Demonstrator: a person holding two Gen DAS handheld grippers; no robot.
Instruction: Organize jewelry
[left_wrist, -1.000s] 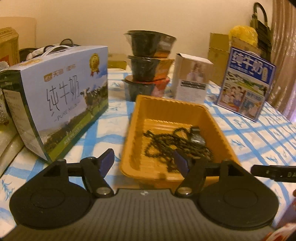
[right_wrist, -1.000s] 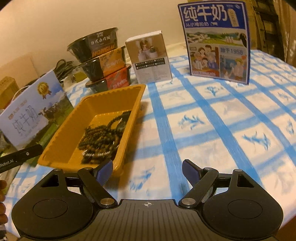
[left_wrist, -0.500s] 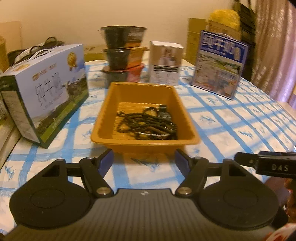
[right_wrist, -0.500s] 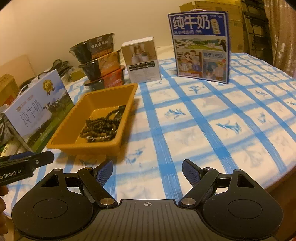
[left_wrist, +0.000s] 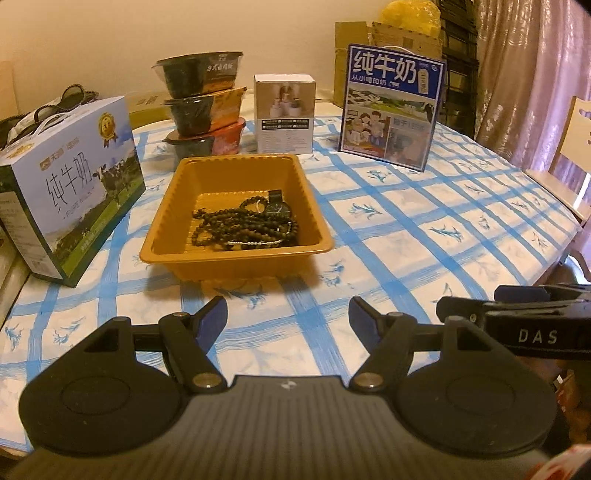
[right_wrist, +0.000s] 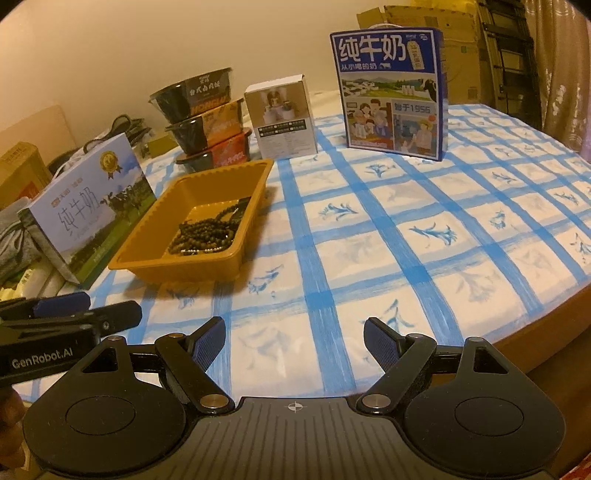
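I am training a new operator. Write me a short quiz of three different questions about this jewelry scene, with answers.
1. True or false: the dark bead strings lie inside the orange plastic tray.
2. Which is stacked three high behind the tray: A) black instant-noodle bowls B) blue milk cartons C) white mugs?
3. Fill in: the left gripper and right gripper are both ____ and hold nothing.

Key: 1 true; 2 A; 3 open.

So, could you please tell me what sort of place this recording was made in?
Most likely a home dining room: a round table with a blue-checked tablecloth, milk cartons and stacked instant-noodle bowls on it, a curtain and a wooden chair beside it.
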